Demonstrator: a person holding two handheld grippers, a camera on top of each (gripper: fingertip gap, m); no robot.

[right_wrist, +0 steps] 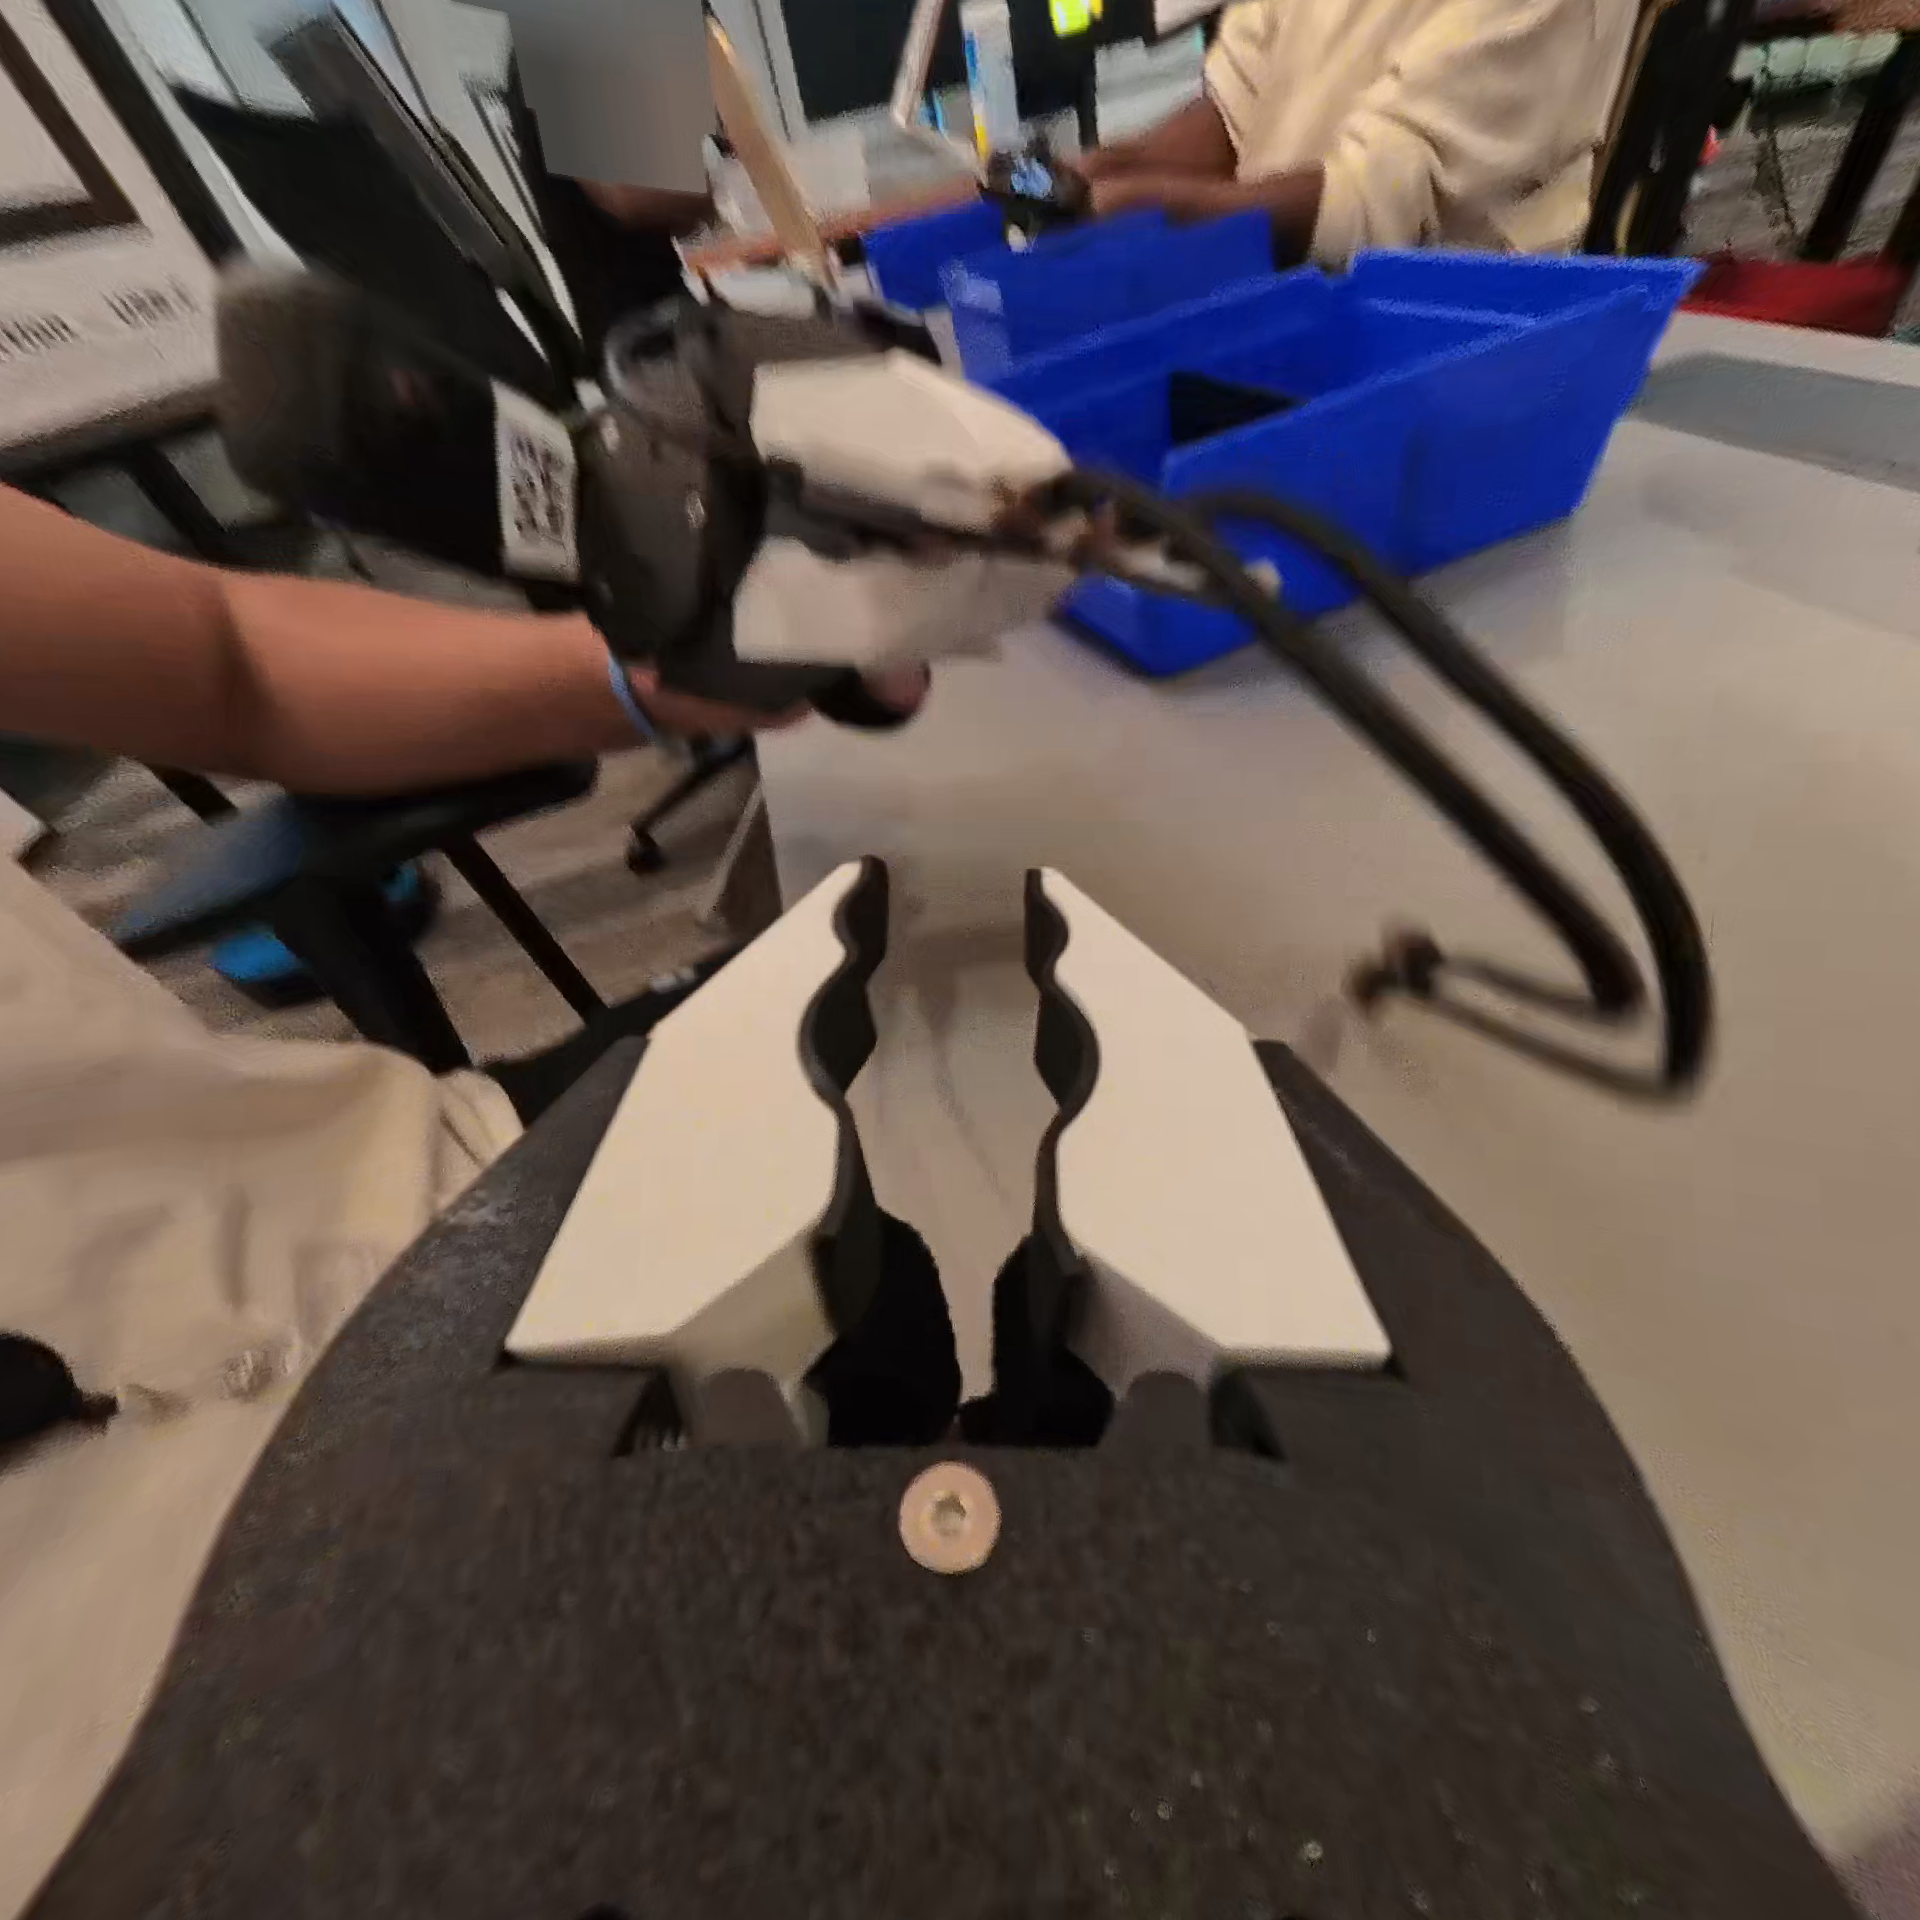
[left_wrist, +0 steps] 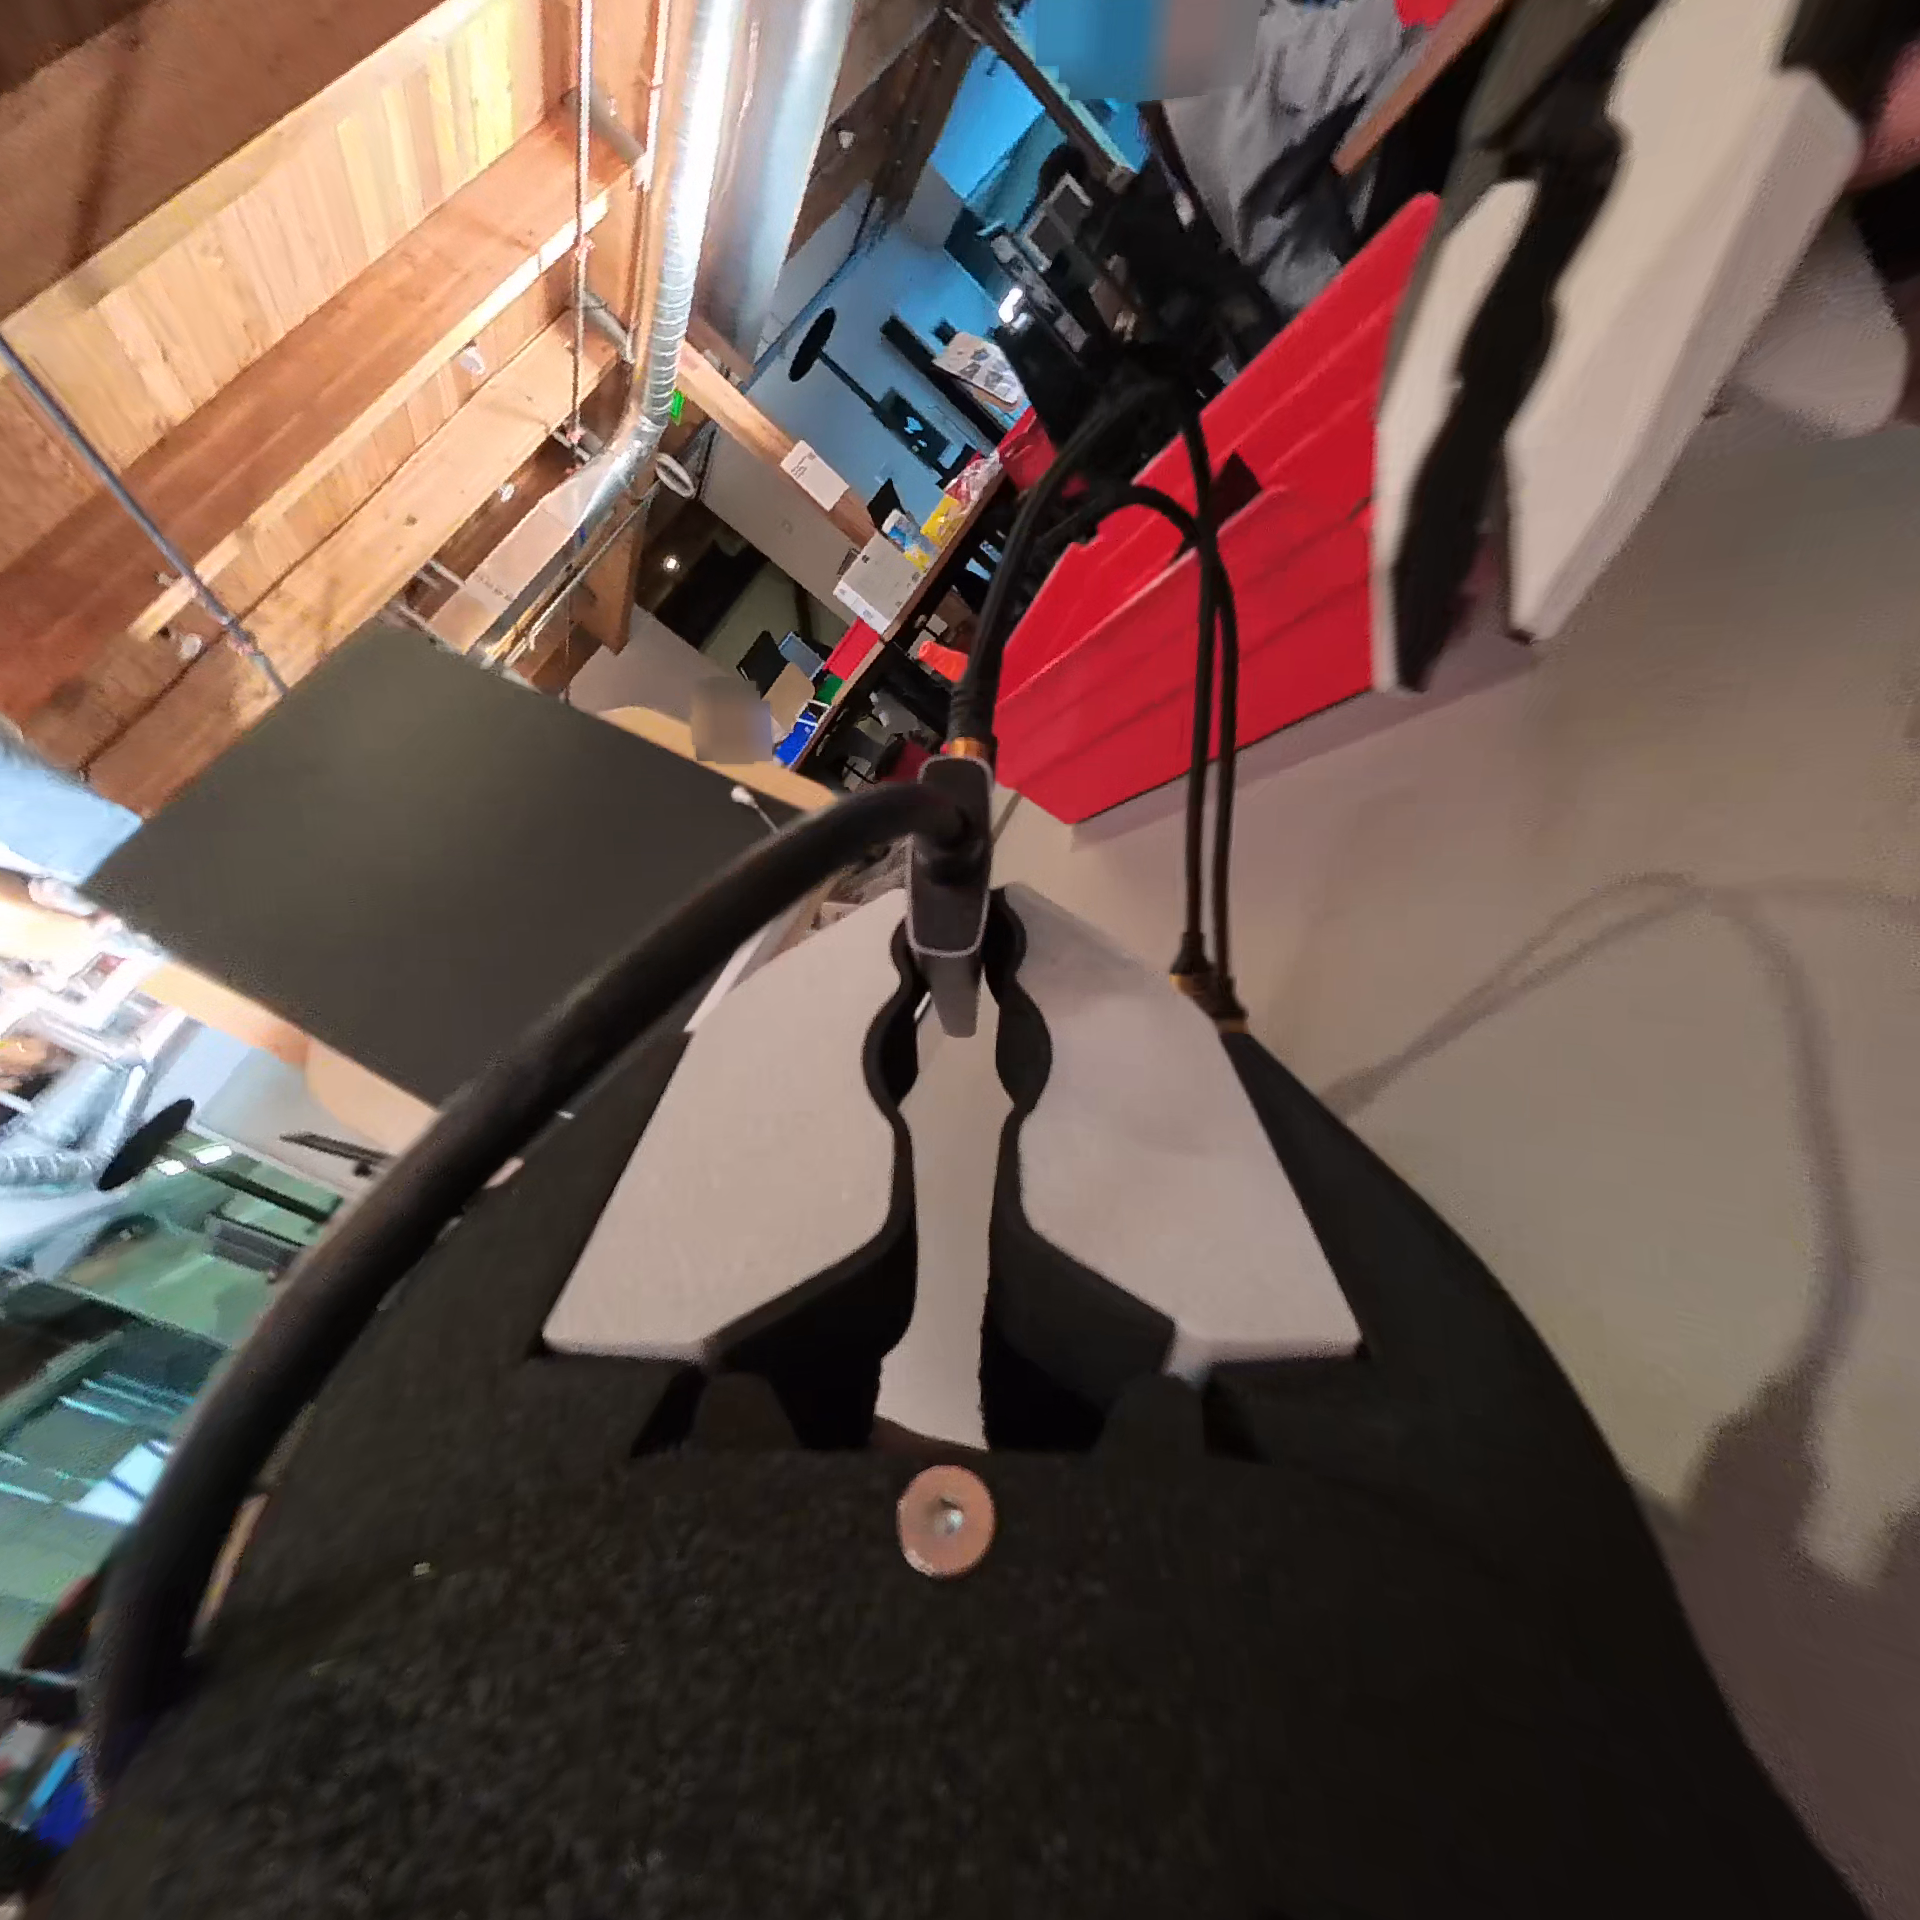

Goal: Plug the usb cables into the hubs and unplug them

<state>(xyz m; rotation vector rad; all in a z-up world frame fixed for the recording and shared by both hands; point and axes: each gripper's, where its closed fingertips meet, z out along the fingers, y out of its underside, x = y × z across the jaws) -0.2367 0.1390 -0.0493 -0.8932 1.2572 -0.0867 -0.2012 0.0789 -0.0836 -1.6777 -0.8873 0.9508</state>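
My left claw (left_wrist: 951,997) is clamped on the USB hub (left_wrist: 943,940), centre of the left wrist frame, lifted off the table (left_wrist: 1558,1039) so its ports face out for my other hand. The hub's thick black lead (left_wrist: 520,1060) arcs off lower left. One cable with a gold-ringed plug (left_wrist: 961,743) sits in the hub's top end; two more thin cables (left_wrist: 1210,727) hang just right of it, plugs (left_wrist: 1205,971) near my right finger — seated or loose, I can't tell.

My right claw (right_wrist: 956,914) is apart and empty, low centre of its frame, probably lining up for a plug. Blue bins (right_wrist: 1403,416) sit upper right.

Writing: a square code tag (right_wrist: 537,499) on the left claw's body; nothing else legible.
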